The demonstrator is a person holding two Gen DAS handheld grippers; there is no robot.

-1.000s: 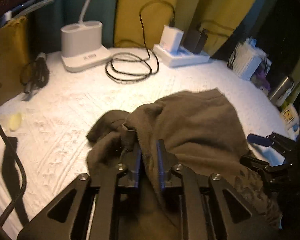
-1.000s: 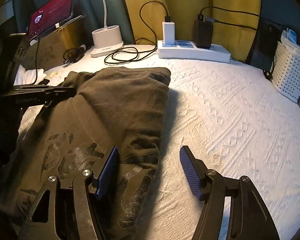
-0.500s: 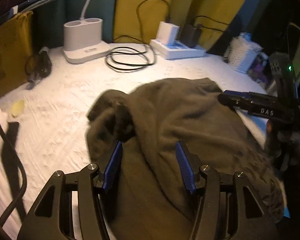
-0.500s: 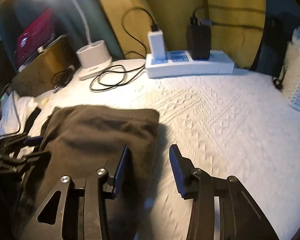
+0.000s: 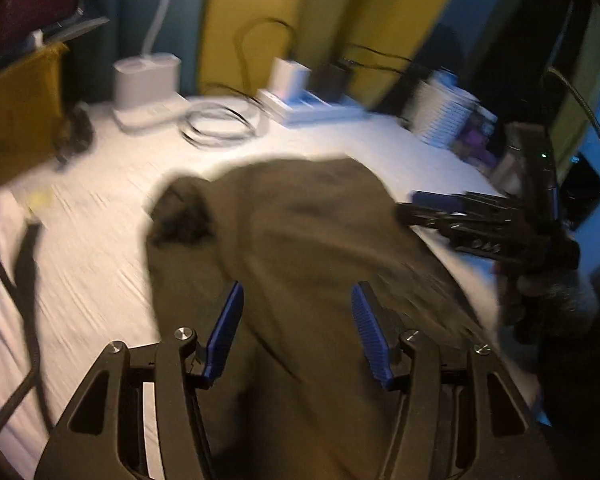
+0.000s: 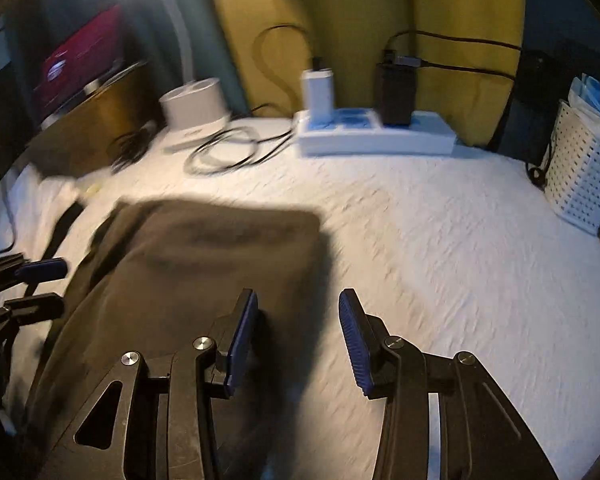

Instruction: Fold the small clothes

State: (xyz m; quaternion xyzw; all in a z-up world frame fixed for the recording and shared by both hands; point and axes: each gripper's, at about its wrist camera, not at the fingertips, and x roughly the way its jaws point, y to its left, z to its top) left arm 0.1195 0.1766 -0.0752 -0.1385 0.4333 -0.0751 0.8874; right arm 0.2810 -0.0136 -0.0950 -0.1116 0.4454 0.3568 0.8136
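Left hand-held gripper (image 5: 298,330): blue-padded fingers spread apart, nothing between them, hovering over dark olive-brown folded garment (image 5: 300,248). Garment lies directly ahead of and beneath it on white textured bedspread (image 5: 100,240).

Right hand-held gripper (image 6: 298,344): fingers apart, empty, poised over garment's right edge (image 6: 204,264); left finger above cloth, right finger above bare bedspread (image 6: 440,240).

Far ahead of both: white power strip with chargers (image 6: 376,136), coiled black cable (image 6: 224,154), white lamp base (image 6: 196,106). White perforated basket (image 6: 584,176) ahead-right. Both views motion-blurred.
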